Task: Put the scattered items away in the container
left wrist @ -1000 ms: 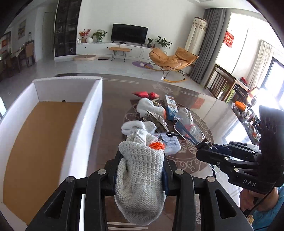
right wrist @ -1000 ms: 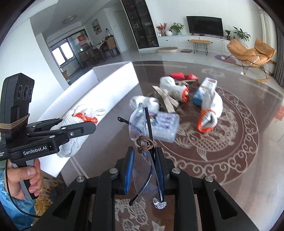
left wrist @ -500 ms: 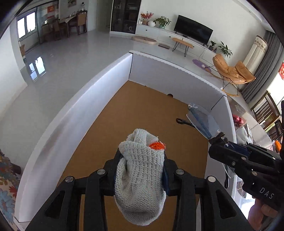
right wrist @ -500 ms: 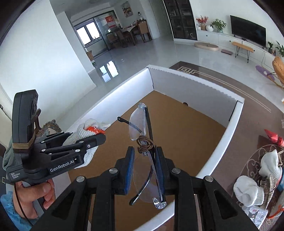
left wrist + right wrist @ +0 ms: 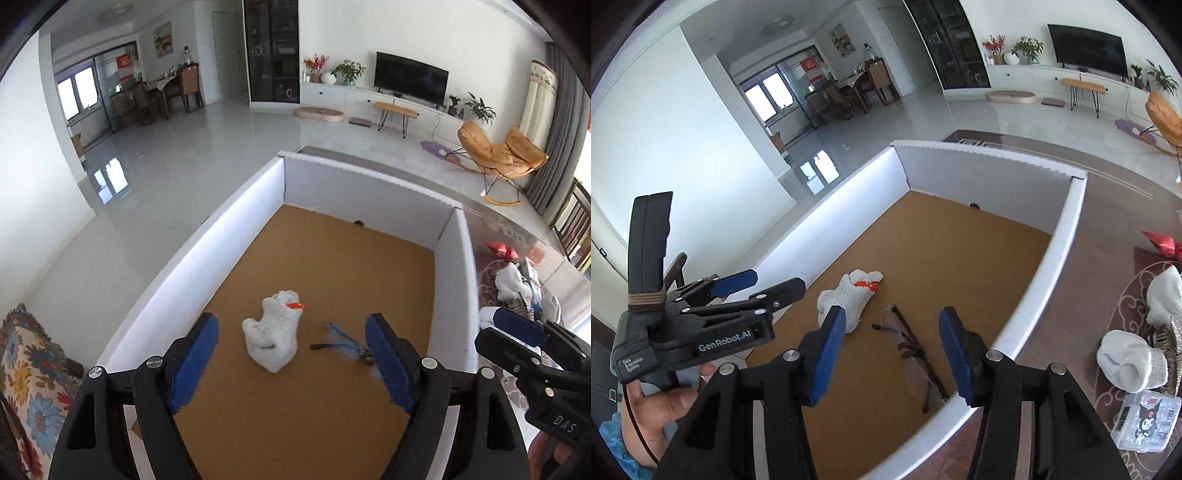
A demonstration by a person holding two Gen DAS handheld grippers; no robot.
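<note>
The glove [image 5: 273,338] lies on the brown floor of the box [image 5: 243,206], crumpled, made of white knitted yarn with a small orange edge at its cuff. Just beside it, apart from it, lie the glasses [image 5: 908,341], with clear lenses and thin dark arms; in the left wrist view they look blurred. Both things are near the box's middle, a little toward the near side.

The left gripper [image 5: 291,354] hangs above the box with its fingers spread wide and nothing between the blue ribbed pads [image 5: 195,354]. The right gripper [image 5: 892,354] is also above the box, over its right wall, released, with the pads far apart and empty.

The box is large and rectangular, with low white walls that have a fine wavy top edge, and a flat bottom that looks like cork or cardboard. It stands on a dark brown glossy table [image 5: 1108,229] with a pale swirl pattern. On the table, to the right of the box, there are more gloves [image 5: 1130,362], a clear plastic case [image 5: 1145,421] with a cartoon picture, and something red and shiny [image 5: 1161,242].

Around it is a bright living room with a shining pale tile floor, a black TV [image 5: 412,77] on a white low cabinet, plants, an orange rocking chair [image 5: 498,155], grey curtains and a dining corner by the window.
</note>
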